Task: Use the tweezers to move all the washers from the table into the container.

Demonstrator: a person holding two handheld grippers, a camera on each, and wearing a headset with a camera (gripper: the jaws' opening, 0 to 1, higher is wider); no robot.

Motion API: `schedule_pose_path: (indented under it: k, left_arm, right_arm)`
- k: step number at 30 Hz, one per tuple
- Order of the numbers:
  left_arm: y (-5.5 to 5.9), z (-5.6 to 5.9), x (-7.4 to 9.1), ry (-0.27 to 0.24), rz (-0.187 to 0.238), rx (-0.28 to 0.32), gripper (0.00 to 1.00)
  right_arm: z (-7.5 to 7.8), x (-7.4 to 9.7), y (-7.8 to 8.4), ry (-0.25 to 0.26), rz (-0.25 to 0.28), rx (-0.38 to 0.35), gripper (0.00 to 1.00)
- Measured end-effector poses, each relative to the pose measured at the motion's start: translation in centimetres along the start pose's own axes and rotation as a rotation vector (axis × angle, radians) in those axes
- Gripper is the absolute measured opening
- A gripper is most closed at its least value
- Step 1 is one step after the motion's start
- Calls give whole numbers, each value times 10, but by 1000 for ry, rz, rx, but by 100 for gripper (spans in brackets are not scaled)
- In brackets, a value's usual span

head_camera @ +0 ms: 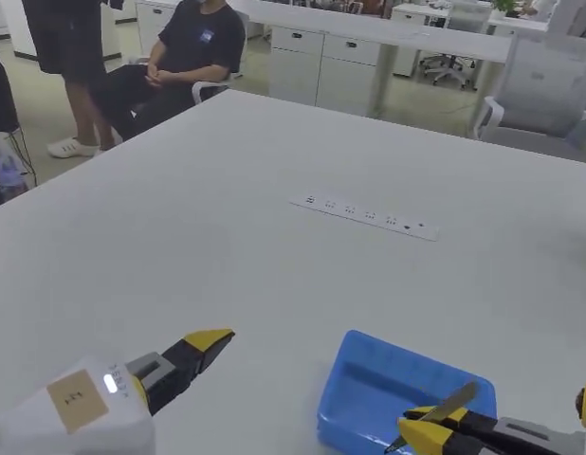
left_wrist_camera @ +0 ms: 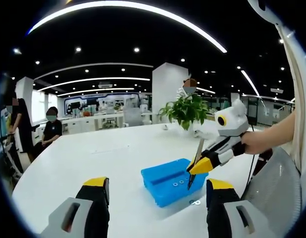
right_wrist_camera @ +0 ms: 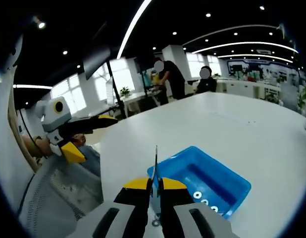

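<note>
A blue container (head_camera: 369,374) sits near the table's front edge. In the left gripper view several washers (left_wrist_camera: 178,182) lie inside the container (left_wrist_camera: 163,191), and one washer (left_wrist_camera: 195,202) lies on the table beside it. My right gripper (head_camera: 413,428) is shut on thin metal tweezers (head_camera: 454,403), whose tips (left_wrist_camera: 190,184) point down into the container's right end. My left gripper (head_camera: 206,349) hovers open and holds nothing, left of the container. In the right gripper view the jaws (right_wrist_camera: 155,186) pinch the tweezers (right_wrist_camera: 156,161) above the container (right_wrist_camera: 220,171), with washers (right_wrist_camera: 202,199) inside.
A flush power strip (head_camera: 364,216) lies in the white table's (head_camera: 179,237) middle. A seated person (head_camera: 184,57) and a standing one (head_camera: 70,57) are at the far left corner. White cabinets (head_camera: 321,66) and a chair (head_camera: 521,123) stand beyond the table. A potted plant (left_wrist_camera: 185,110) stands on the table.
</note>
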State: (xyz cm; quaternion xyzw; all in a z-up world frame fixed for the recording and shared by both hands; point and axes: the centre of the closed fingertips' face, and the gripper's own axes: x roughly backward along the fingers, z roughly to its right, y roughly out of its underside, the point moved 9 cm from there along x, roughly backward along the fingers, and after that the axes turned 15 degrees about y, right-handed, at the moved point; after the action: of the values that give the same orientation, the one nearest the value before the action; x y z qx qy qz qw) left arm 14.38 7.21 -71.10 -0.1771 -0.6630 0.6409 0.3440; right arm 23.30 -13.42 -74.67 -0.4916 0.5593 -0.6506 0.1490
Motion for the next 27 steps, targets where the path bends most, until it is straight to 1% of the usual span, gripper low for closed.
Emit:
schedule_pose_path:
  k: [5,12,15,20,27]
  left_arm:
    - [0,0,0,0,-2,-1,81]
    - [1,0,0,-1,-3,0,81]
    - [1,0,0,-2,-4,0,81]
    - [1,0,0,-1,-3,0,81]
    - [1,0,0,-1,-5,0,81]
  right_arm:
    - [-4,0,10,-3,-35,21,3]
    - [-6,-6,22,-5,-75,54,3]
    - [-8,-8,26,-6,-98,89,3]
    - [-7,-10,30,0,-124,125,4]
    - [-7,-11,30,-1,-127,137,4]
